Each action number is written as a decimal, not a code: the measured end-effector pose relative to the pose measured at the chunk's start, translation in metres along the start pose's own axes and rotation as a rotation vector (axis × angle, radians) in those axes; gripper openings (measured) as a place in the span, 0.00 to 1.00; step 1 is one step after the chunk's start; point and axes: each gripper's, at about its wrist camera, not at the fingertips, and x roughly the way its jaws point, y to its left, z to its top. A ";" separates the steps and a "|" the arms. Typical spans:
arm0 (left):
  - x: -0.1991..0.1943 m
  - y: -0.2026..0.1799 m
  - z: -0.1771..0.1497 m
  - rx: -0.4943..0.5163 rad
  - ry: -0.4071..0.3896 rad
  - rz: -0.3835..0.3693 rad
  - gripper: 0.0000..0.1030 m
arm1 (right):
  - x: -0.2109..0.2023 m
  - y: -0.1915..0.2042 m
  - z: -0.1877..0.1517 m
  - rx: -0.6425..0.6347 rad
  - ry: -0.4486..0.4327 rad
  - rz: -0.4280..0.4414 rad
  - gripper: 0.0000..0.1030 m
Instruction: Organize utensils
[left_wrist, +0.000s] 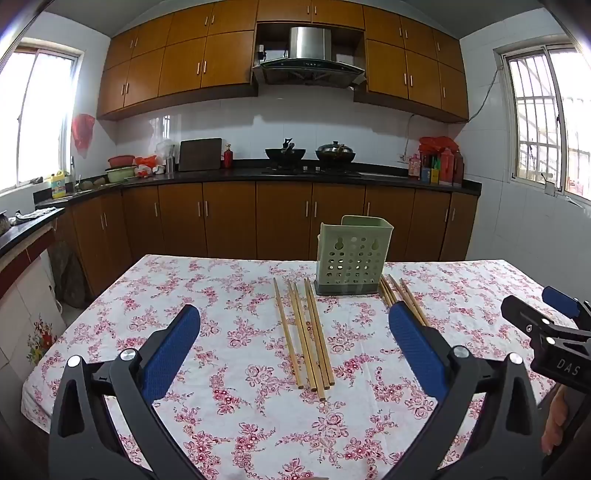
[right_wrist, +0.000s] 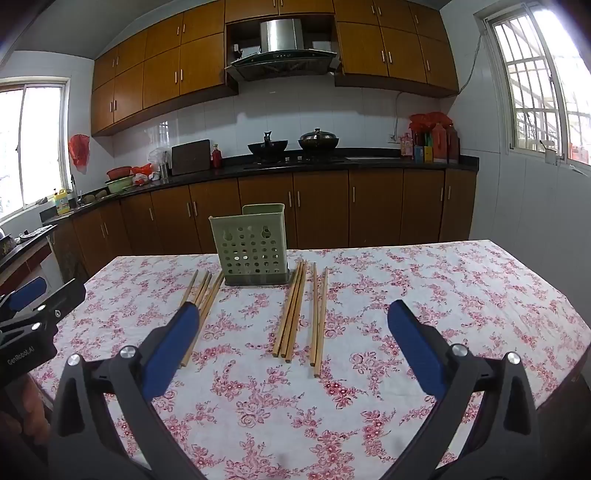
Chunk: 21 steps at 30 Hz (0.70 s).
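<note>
The left gripper (left_wrist: 293, 338) hangs above the near half of the table with its blue-padded fingers (left_wrist: 171, 350) spread wide, holding nothing and touching nothing. The right gripper (right_wrist: 293, 338) is likewise spread wide and empty, level with it on the right side. Between the left gripper's fingers, five bamboo chopsticks (left_wrist: 306, 332) lie flat on the floral tablecloth (left_wrist: 236, 424), roughly parallel and running away toward the far edge. A second group of chopsticks (right_wrist: 295, 310) lies between the right gripper's fingers, three bunched close and two just beside them on the right. Between the two groups, toward the far edge, a green perforated utensil holder (left_wrist: 349, 256) stands upright on a dark base, its near wall just beyond the far tips of both groups. The cloth near the grippers is bare, and on the right it runs open to the table's right edge (right_wrist: 576, 325). Beyond the far edge, brown kitchen cabinets (left_wrist: 229, 221) stand well apart from the table.
</note>
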 end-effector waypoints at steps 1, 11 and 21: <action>0.000 0.000 0.000 0.001 0.000 0.001 0.98 | 0.000 0.000 0.000 0.000 -0.001 0.000 0.96; 0.000 0.000 0.000 -0.002 -0.001 -0.001 0.98 | 0.000 0.000 0.000 0.002 0.003 0.000 0.96; 0.000 0.000 0.000 -0.002 0.000 -0.001 0.98 | 0.000 0.000 0.000 0.003 0.004 0.000 0.96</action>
